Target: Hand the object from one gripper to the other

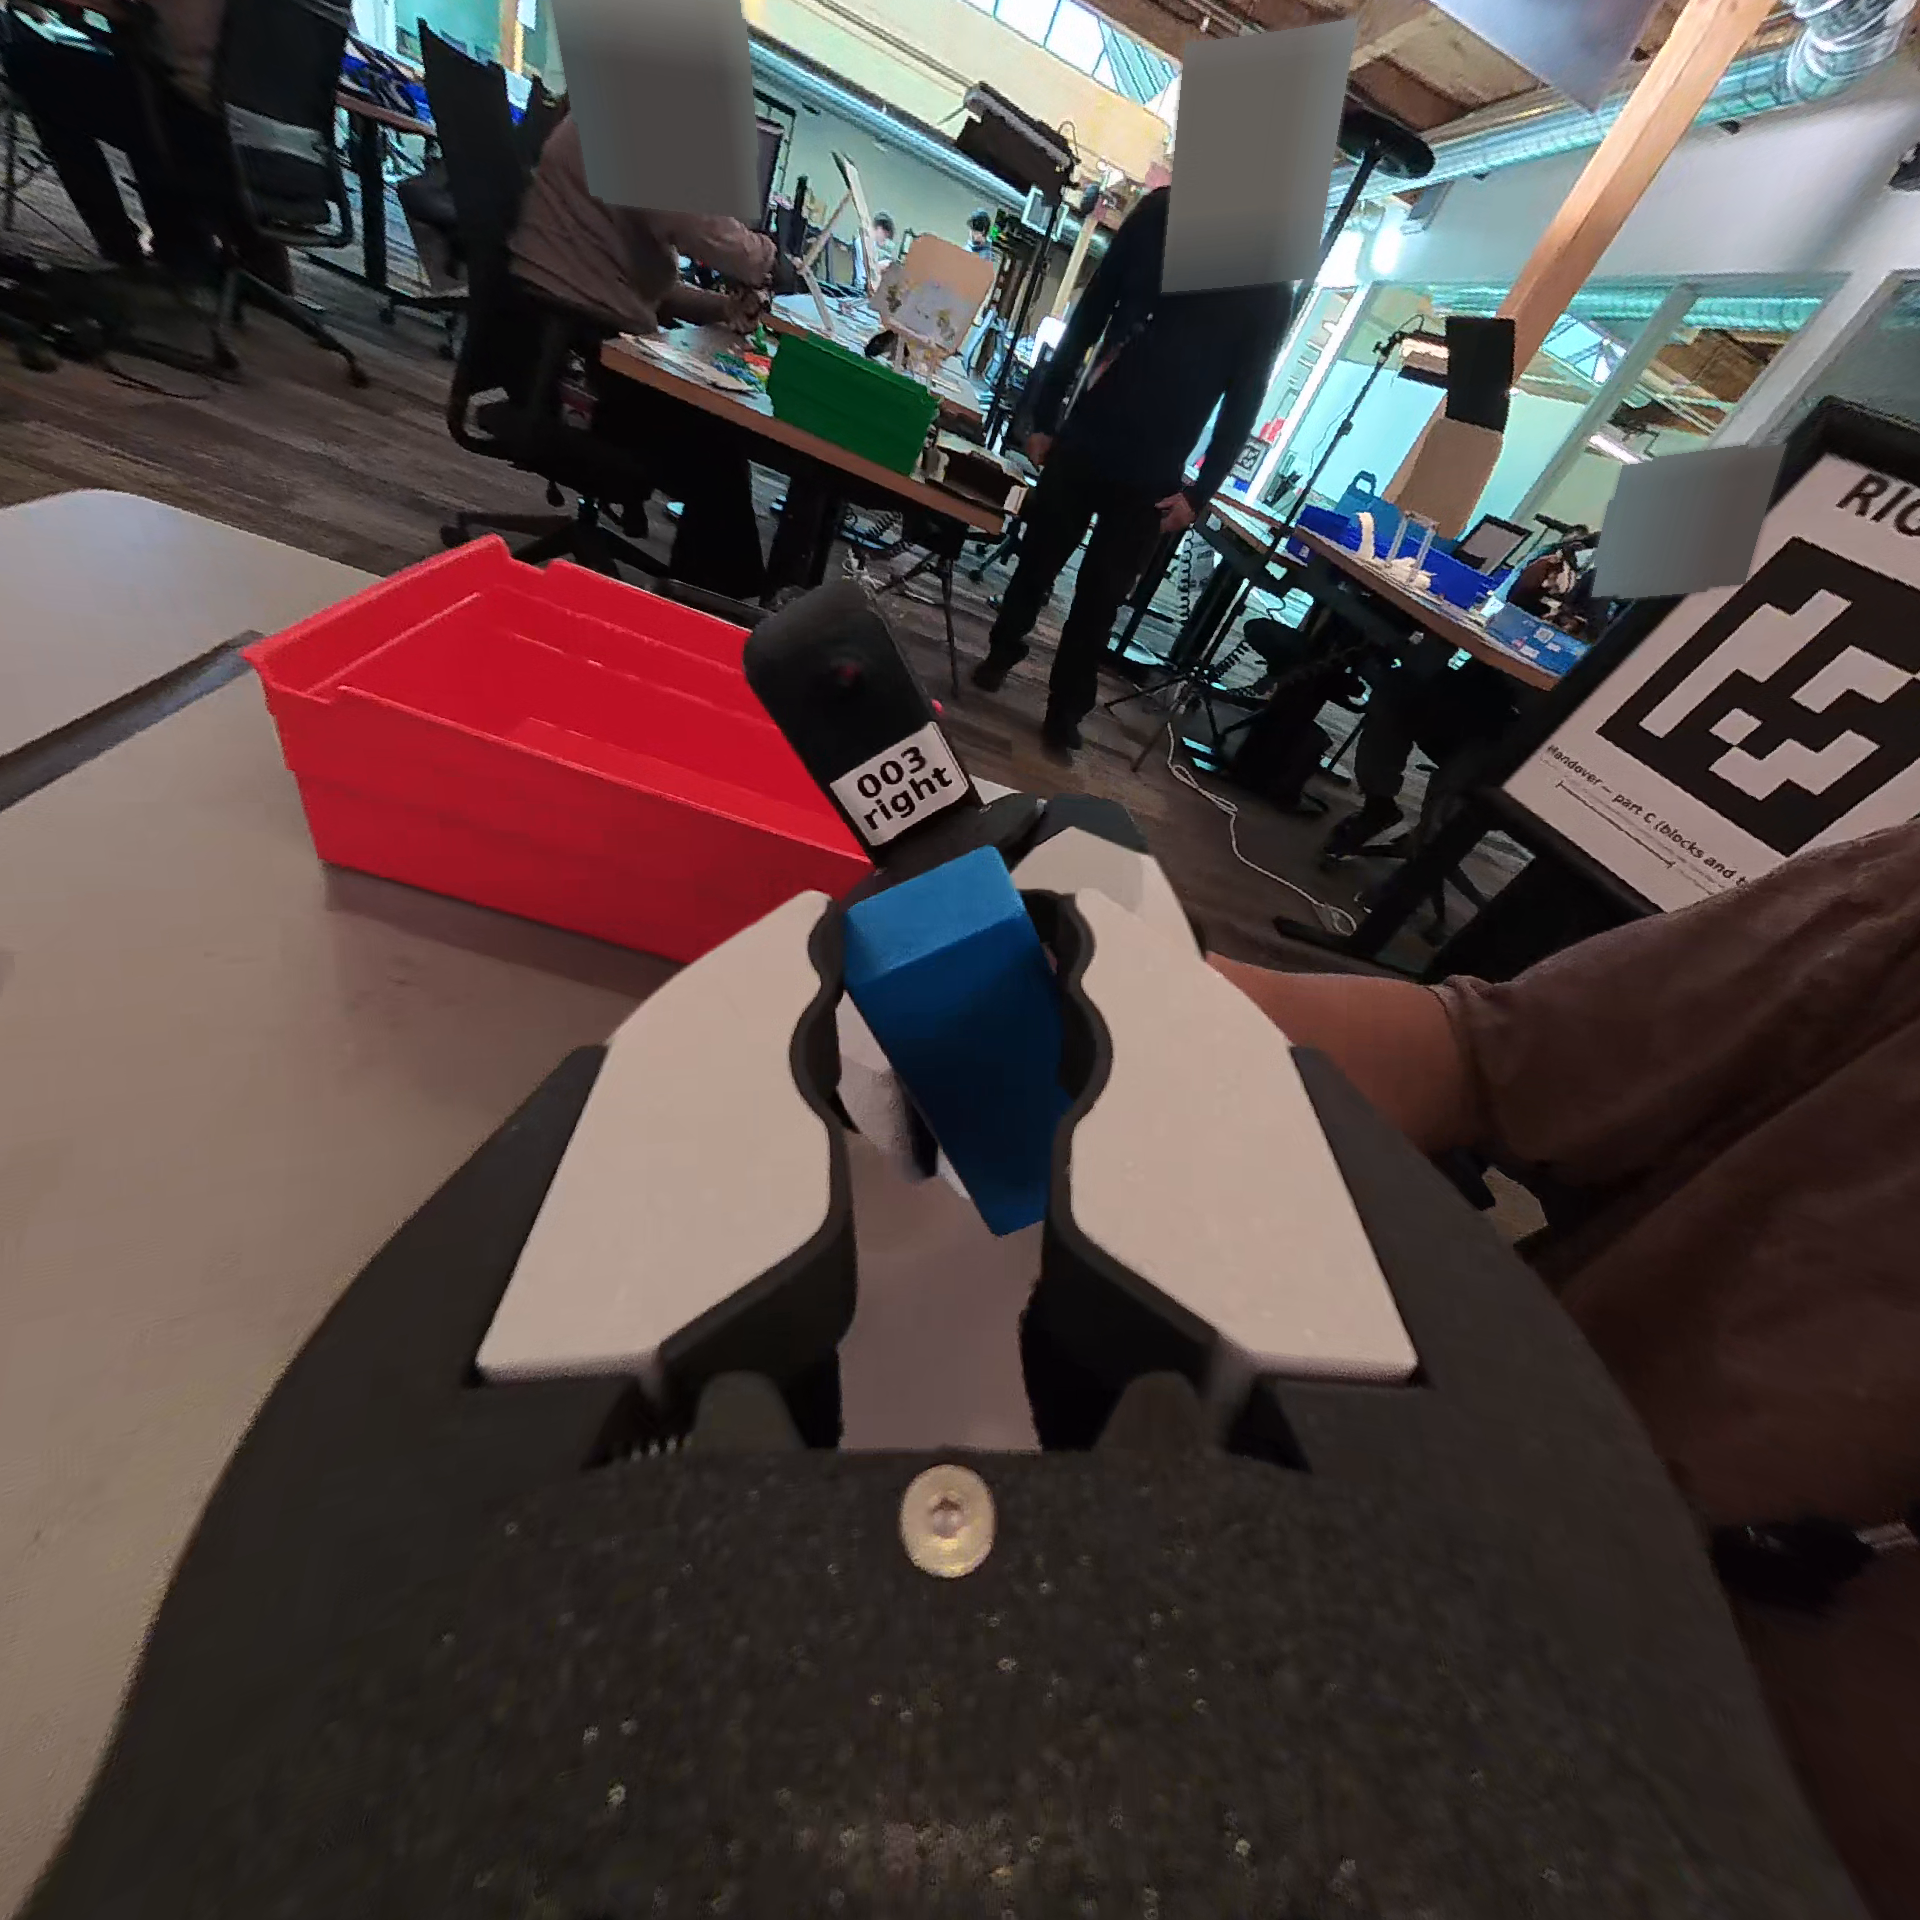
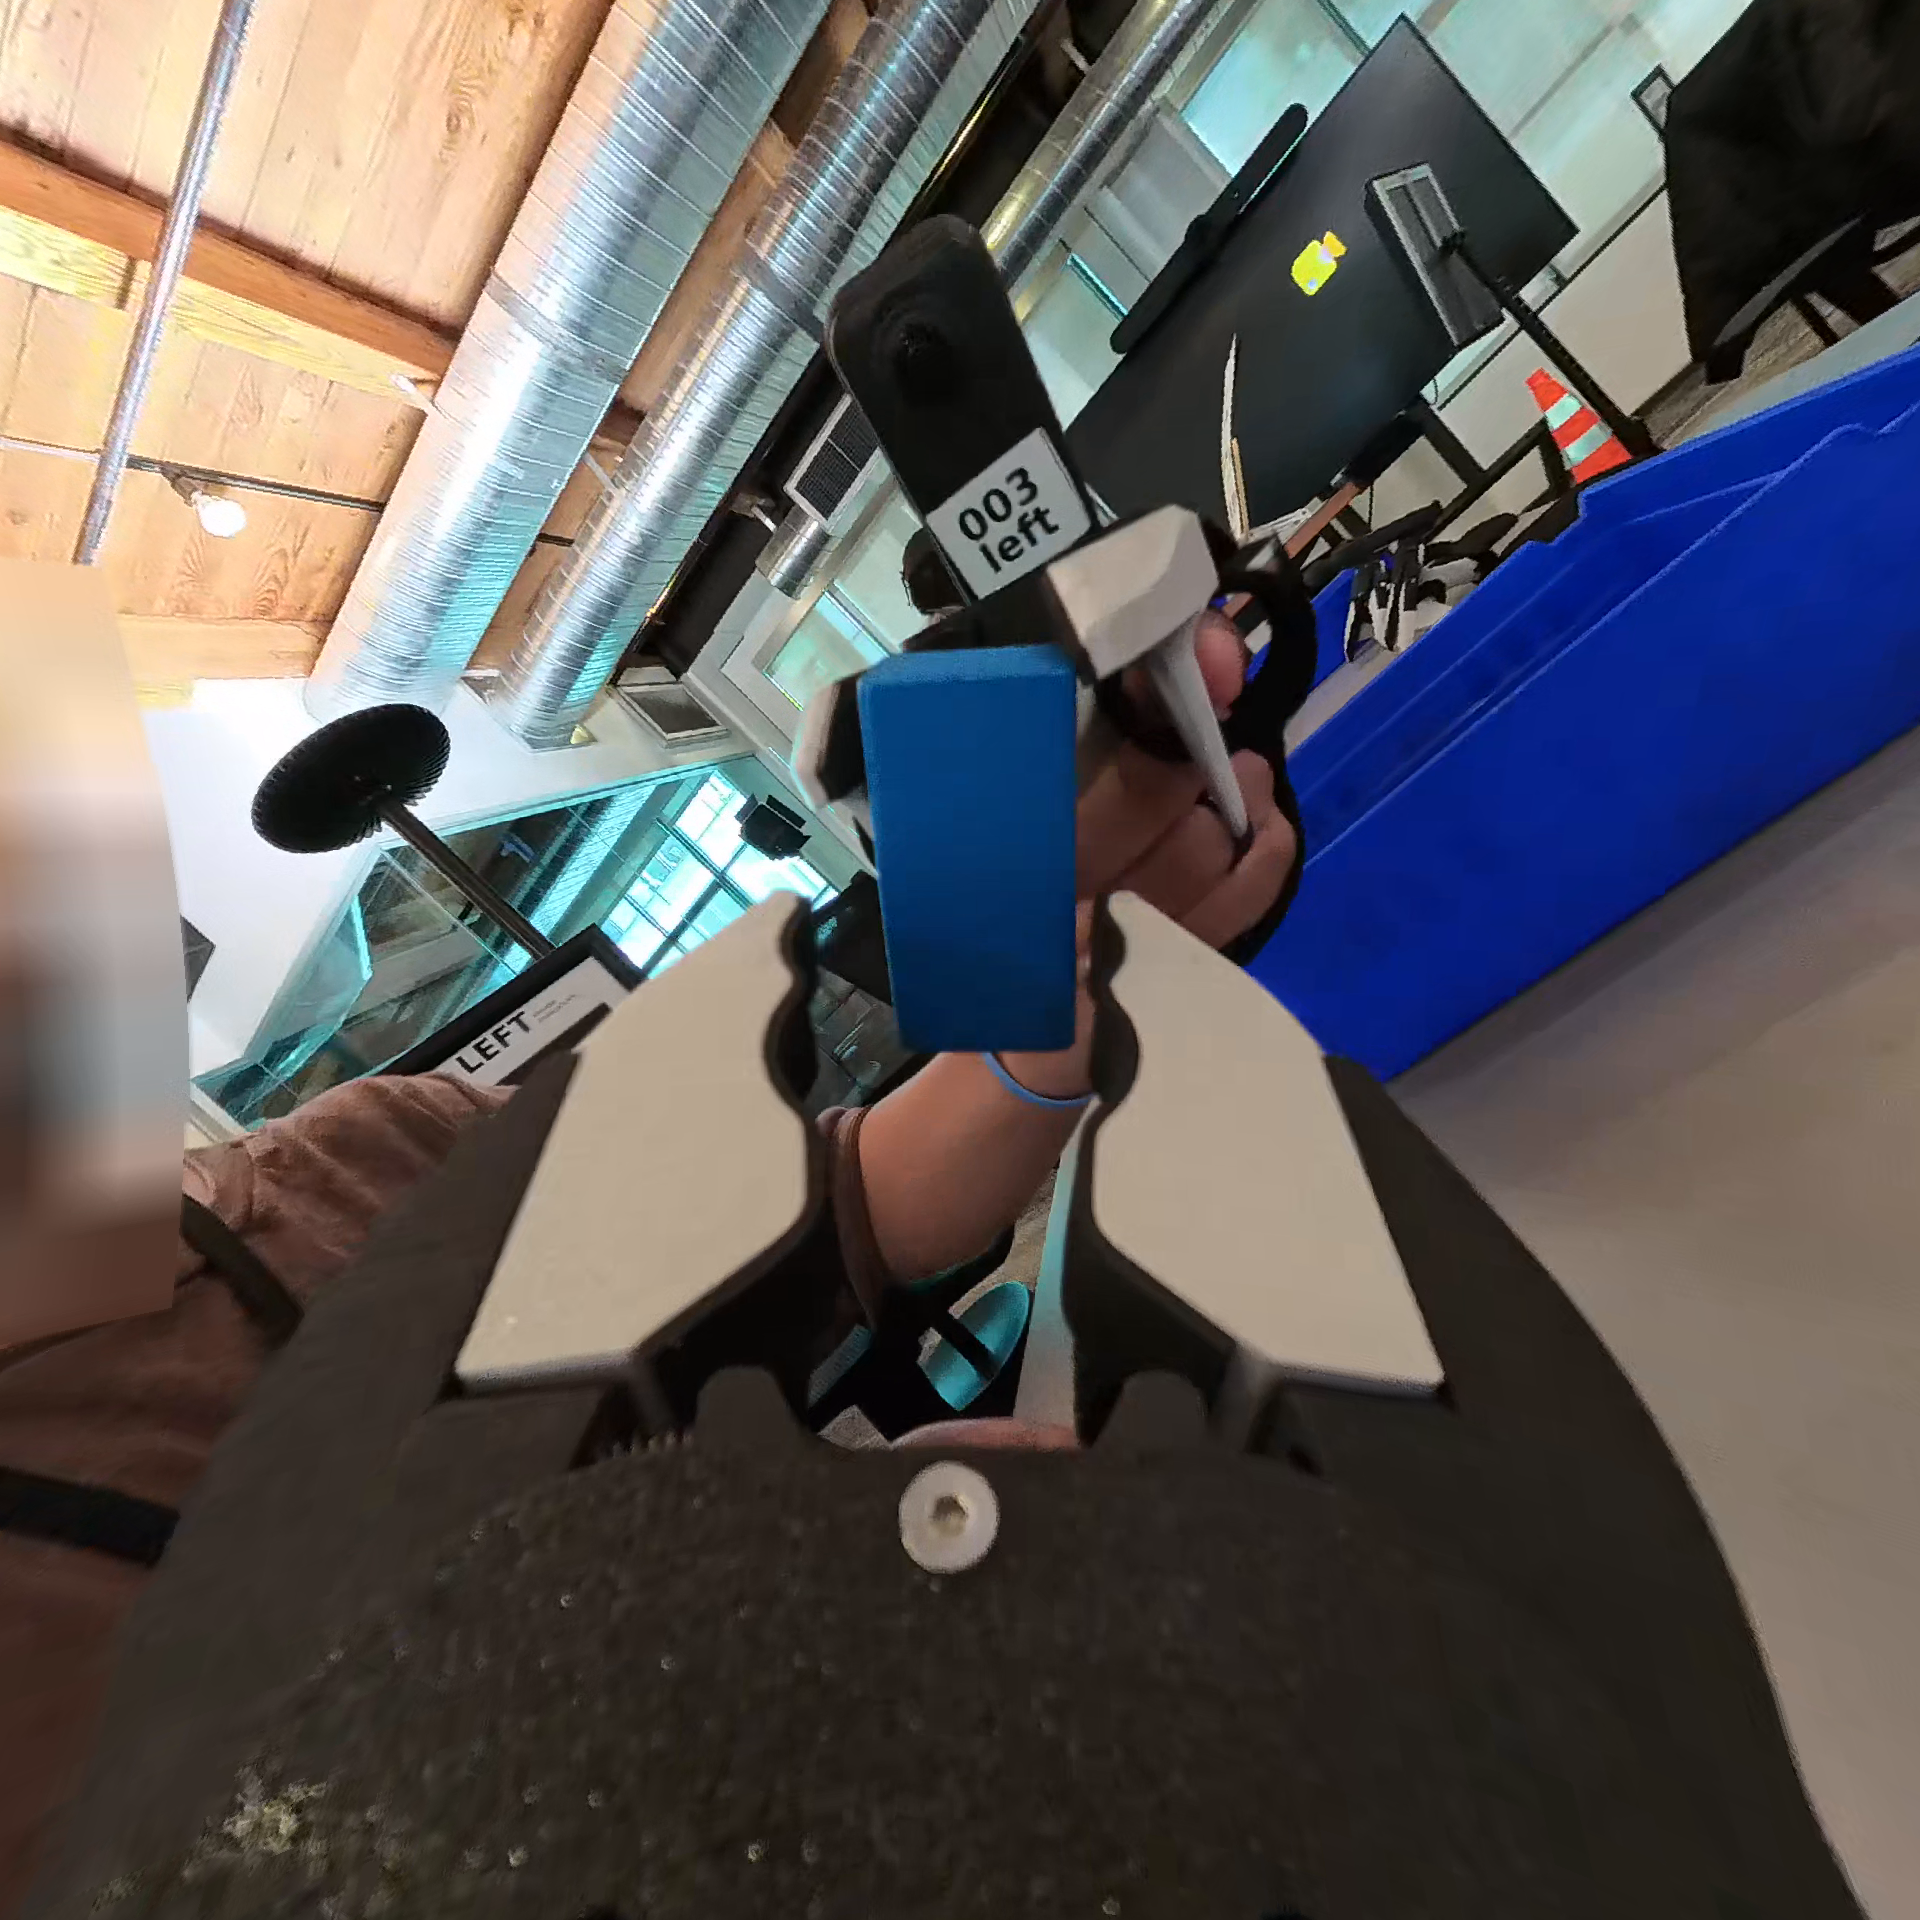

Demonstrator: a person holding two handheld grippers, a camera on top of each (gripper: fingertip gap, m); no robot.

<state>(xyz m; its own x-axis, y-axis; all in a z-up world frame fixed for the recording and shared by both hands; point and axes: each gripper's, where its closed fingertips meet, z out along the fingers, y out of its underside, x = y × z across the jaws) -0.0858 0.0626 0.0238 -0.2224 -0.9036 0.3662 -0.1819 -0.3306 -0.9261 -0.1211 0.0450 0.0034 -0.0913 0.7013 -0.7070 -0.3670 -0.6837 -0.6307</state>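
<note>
A blue rectangular block (image 1: 956,1029) sits clamped between the fingers of my left gripper (image 1: 951,925), held in the air above the grey table (image 1: 156,1091). The right gripper's black camera mount (image 1: 847,696) stands just beyond the block. In the right wrist view the block (image 2: 971,842) stands upright, its upper end pinched by the left gripper (image 2: 966,696). My right gripper (image 2: 951,935) is open, with its fingertips on either side of the block's lower end. Its right finger (image 2: 1195,1122) is close to the block; I cannot tell whether it touches.
A red bin (image 1: 540,748) sits on the table to the left. A blue bin (image 2: 1558,727) sits on the table at the right. A black-and-white marker board (image 1: 1766,707) stands at the right. A person in dark clothes (image 1: 1143,468) stands by desks beyond the table.
</note>
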